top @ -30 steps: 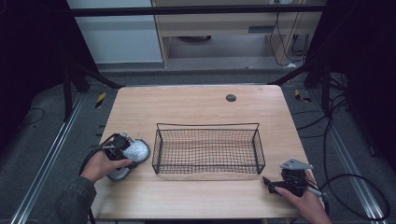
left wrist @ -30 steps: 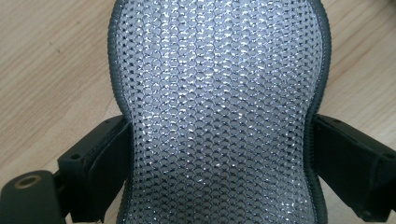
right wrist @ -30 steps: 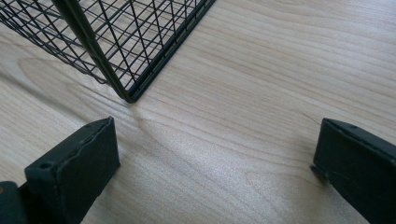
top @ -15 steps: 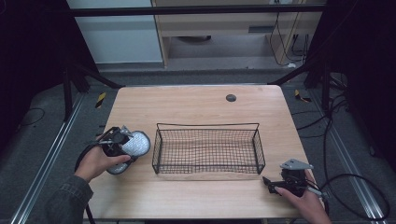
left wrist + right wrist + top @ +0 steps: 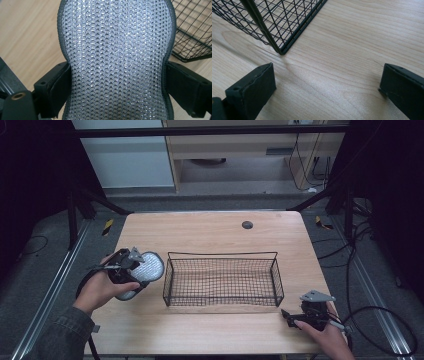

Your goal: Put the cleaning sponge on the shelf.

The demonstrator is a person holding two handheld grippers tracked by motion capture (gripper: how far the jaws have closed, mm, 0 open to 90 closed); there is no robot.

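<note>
Pale wooden tabletop [image 5: 210,235], silver mesh pad raised beside the black wire basket [image 5: 222,279].

You pinch the grey-edged, silver honeycomb-mesh pad [image 5: 116,60] at its waist in your left tongs [image 5: 131,266], lifted off the wood, likely so it clears the basket rim; your right tongs [image 5: 300,316] wait wide apart and empty by the basket's near right corner.

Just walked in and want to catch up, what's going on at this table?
A person works with a gripper in each hand. The left gripper is clamped on a silvery mesh pad, held up just left of the black wire basket, which has nothing in it. The right gripper rests open on the wooden table near the basket's front right corner.
</note>
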